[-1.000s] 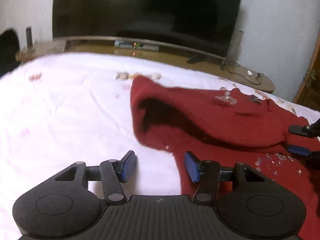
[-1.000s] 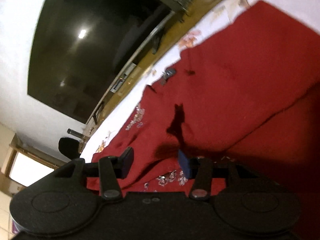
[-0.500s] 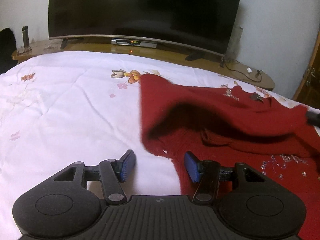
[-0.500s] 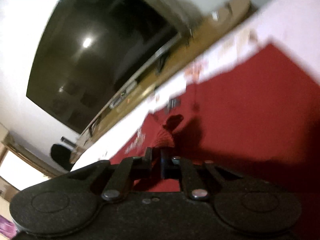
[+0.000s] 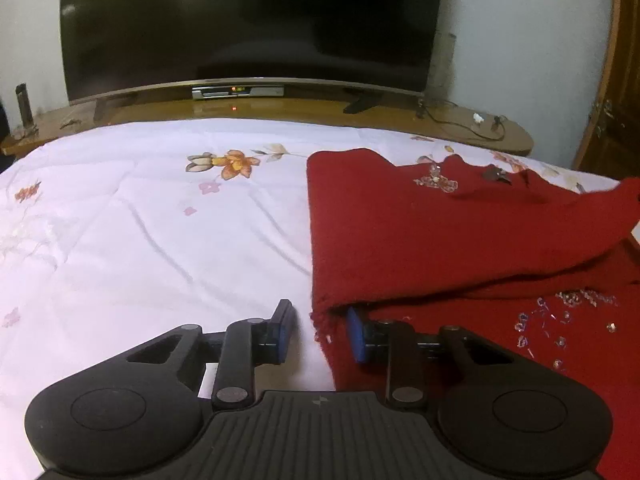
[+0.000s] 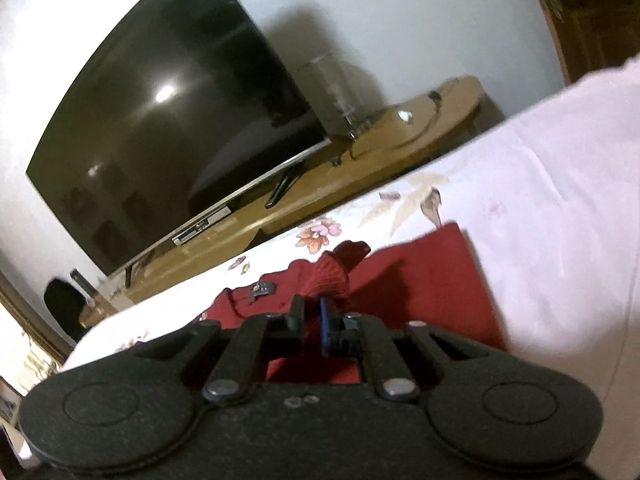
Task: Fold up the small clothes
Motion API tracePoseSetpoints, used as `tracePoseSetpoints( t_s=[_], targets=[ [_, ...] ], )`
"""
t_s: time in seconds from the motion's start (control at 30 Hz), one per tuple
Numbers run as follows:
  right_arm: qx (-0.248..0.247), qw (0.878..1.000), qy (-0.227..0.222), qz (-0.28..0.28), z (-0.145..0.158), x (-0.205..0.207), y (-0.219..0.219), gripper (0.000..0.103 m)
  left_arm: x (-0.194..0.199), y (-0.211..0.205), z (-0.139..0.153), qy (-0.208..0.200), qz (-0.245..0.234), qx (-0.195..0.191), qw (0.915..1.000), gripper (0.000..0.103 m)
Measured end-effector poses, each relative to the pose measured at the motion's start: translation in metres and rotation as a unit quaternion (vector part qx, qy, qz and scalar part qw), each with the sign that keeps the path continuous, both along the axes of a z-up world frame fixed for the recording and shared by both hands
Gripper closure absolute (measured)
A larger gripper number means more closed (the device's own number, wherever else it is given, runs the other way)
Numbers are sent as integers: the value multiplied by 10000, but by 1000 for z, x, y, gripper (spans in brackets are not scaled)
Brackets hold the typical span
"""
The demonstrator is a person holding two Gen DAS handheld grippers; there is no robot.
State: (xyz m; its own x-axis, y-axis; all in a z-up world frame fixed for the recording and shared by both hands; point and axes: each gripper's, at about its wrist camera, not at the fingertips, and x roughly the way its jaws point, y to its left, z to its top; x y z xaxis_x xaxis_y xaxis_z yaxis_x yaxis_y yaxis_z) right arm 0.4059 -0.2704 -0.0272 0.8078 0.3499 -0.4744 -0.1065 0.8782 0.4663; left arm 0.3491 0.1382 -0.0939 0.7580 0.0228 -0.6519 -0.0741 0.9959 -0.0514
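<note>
A dark red knitted sweater (image 5: 440, 232) with sparkly trim lies on the white flowered bedsheet (image 5: 140, 240), its upper layer stretched out towards the right. My left gripper (image 5: 320, 328) sits low at the sweater's near left corner. Its jaws are closing with the frayed corner between the blue pads. The right pad is tucked under the fold and the left pad stands clear of the cloth. In the right wrist view, my right gripper (image 6: 310, 314) is shut on a bunched ribbed part of the sweater (image 6: 334, 276) and holds it above the bed.
A large dark television (image 5: 248, 20) stands on a long wooden unit (image 5: 400, 114) beyond the bed, with a set-top box and cables. A wooden door (image 5: 612, 100) is at the right. Loose sequins (image 5: 560, 320) lie on the sweater's near right part.
My right gripper shut on the sweater, rolled and rose with it. The lifted layer was pulled taut to the right. My left gripper's jaws narrowed around the near corner.
</note>
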Motion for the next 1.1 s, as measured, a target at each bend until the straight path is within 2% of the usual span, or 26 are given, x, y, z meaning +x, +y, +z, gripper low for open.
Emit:
tracePoseSetpoints(
  t_s=[0.2,0.33,0.47,0.67,0.87,1.1],
  targets=[
    [-97,9998,-92,-178,-3,7,-9,95,2,-1,-1,11,-39,-25,10000,81],
    [-160,9996,189,-163,-16,7,-14,95,4,-3,-1,25,-26,-43,10000,84],
    [-309,9986,393,-171,-29,4,-15,95,4,-3,-1,48,-34,-43,10000,85],
    [-277,9990,147,-308,-24,-7,-23,95,3,-4,0,46,-52,-4,10000,85],
    [-329,9970,605,-356,-49,-1,-26,95,5,-4,2,121,-77,21,9999,85],
    [-398,9963,646,-407,-51,-6,-29,95,7,-4,3,180,-111,41,9998,85]
  ],
)
